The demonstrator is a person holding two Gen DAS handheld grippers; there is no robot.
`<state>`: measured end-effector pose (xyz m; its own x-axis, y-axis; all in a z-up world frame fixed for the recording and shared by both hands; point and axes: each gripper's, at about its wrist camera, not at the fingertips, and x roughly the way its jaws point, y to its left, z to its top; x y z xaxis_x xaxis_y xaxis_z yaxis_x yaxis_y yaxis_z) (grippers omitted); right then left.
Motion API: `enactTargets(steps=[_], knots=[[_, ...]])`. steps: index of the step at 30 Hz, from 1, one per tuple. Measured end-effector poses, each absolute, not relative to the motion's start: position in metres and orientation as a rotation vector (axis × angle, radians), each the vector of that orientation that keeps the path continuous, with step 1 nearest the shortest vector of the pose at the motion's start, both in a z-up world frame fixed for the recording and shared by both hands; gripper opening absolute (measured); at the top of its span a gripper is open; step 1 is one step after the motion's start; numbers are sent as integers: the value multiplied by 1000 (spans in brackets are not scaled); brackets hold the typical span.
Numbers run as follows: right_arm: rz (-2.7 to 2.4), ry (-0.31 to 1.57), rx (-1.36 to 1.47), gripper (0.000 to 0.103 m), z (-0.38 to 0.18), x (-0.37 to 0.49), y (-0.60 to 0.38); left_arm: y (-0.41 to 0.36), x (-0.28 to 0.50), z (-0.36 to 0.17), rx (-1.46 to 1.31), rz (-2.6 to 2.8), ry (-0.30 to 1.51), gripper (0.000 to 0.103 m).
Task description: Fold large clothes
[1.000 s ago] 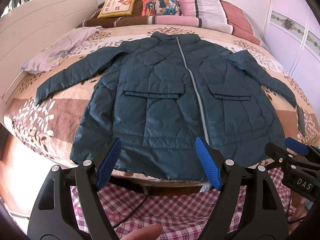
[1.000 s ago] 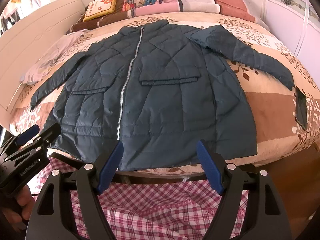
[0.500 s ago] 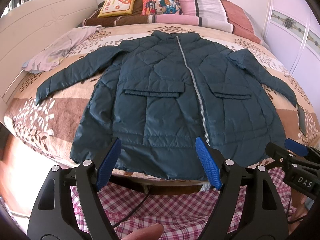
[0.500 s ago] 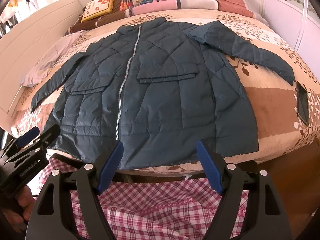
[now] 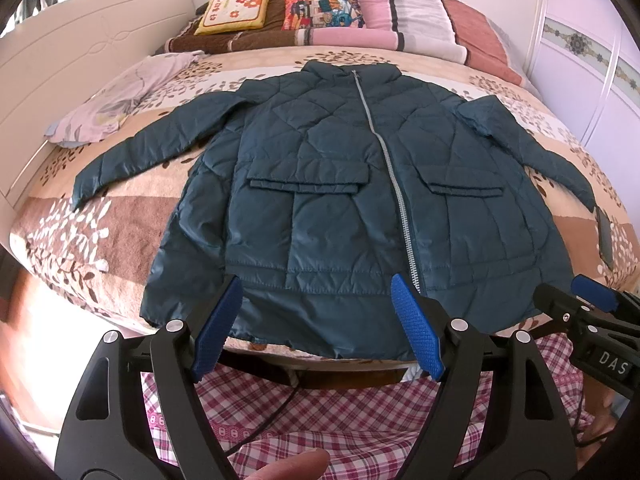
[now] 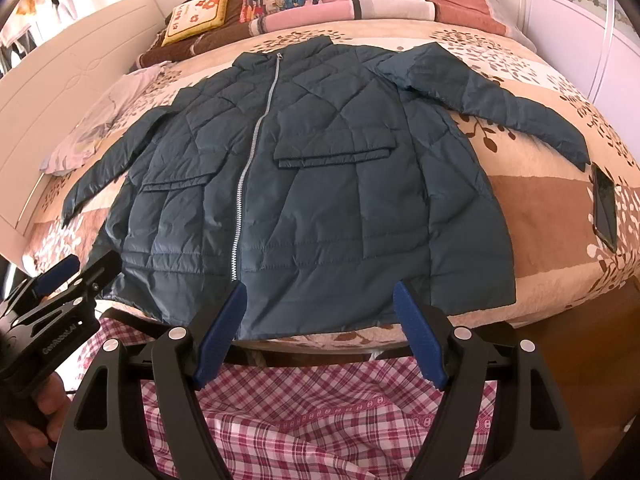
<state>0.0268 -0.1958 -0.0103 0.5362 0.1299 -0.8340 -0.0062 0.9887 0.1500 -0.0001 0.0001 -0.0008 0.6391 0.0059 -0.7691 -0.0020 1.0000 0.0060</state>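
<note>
Our left tool (image 5: 316, 328) and right tool (image 6: 320, 332) hover spread and empty before the teal quilted zip-up jacket (image 5: 352, 208), flat on the floral-covered bed (image 5: 80, 240). Its slick fabric may slip; the dark phone (image 6: 604, 204) could snag a swept sleeve.

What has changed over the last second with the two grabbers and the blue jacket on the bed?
Very little. The right gripper has eased slightly toward the jacket; the left gripper has barely shifted. Nothing was grasped or released: both stay open and the jacket lies spread flat as before.
</note>
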Motion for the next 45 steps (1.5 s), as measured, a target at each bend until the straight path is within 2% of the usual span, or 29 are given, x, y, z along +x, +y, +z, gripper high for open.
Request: enactTargets(steps=[45], knots=[[82, 1011, 178, 75, -15, 31, -204, 14, -20, -10, 13, 6, 901, 76]])
